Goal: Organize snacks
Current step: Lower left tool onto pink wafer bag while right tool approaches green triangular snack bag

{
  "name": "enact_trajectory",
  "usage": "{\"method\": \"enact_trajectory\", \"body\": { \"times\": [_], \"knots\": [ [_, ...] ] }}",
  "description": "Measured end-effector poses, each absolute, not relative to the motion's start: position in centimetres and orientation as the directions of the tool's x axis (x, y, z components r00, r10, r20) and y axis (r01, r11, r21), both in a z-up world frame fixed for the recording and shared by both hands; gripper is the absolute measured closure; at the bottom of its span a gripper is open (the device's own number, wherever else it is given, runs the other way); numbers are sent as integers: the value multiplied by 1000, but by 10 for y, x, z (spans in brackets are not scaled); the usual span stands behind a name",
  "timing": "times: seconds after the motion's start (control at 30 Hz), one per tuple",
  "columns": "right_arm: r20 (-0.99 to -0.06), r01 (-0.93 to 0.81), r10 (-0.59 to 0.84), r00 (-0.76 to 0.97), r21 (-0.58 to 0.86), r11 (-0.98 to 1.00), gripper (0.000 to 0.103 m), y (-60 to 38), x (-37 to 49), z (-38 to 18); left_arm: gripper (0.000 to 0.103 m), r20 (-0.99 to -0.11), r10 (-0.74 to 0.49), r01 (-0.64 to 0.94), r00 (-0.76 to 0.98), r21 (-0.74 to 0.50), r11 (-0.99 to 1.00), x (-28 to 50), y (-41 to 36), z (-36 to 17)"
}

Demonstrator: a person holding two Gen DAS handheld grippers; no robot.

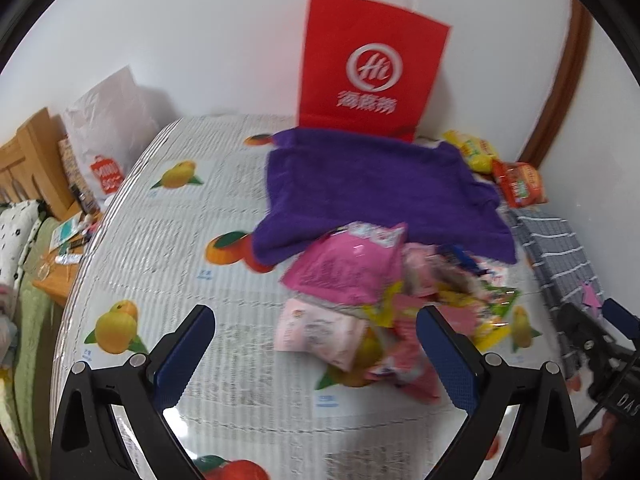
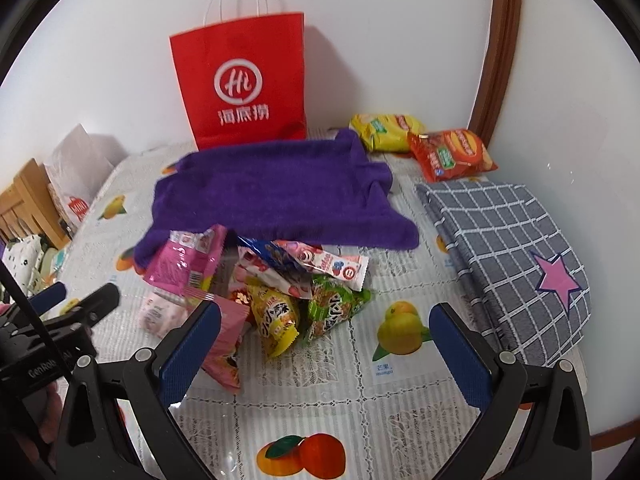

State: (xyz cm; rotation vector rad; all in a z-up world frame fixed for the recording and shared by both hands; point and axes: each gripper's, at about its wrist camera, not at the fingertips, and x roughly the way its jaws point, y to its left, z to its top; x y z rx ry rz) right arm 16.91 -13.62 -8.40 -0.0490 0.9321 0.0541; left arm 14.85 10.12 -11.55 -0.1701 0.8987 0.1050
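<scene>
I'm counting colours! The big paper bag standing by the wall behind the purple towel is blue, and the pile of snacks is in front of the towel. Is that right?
Not quite: the paper bag is red with white writing, not blue. The right wrist view shows it clearly. It does stand by the wall behind the purple towel, and the snack pile does sit in front of the towel.

A paper bag (image 2: pixel 244 88) is stood at the table's (image 2: pixel 304 392) back edge, against the wall. A towel (image 2: pixel 276 196) is spread before it, with a heap of snack packets (image 2: pixel 264 292) at its front edge. Two packets (image 2: pixel 424 144) are laid in the back right corner, and a folded cloth (image 2: pixel 512 264) along the right edge.
</scene>
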Motion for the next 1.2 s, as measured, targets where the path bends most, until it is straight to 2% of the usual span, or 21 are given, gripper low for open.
{"method": "enact_trajectory", "body": {
  "times": [0.2,0.53,1.03,1.2],
  "knots": [
    [-824,-43,16,567,-10,999,0,-141,182,-101,4,-822,35,-231,568,-119,966,156,127,-140],
    [-845,-22,3,535,-11,1000,1,-153,191,-122,8,-836,27,-225,548,-117,967,162,134,-156],
    [-863,-15,6,505,-1,1000,1,-168,201,-137,7,-819,-139,-77,557,-217,973,203,104,-158],
    [-865,-9,13,502,10,1000,1,-175,207,-141,7,-824,-150,-50,546,-211,976,223,94,-163]
  ]
}}
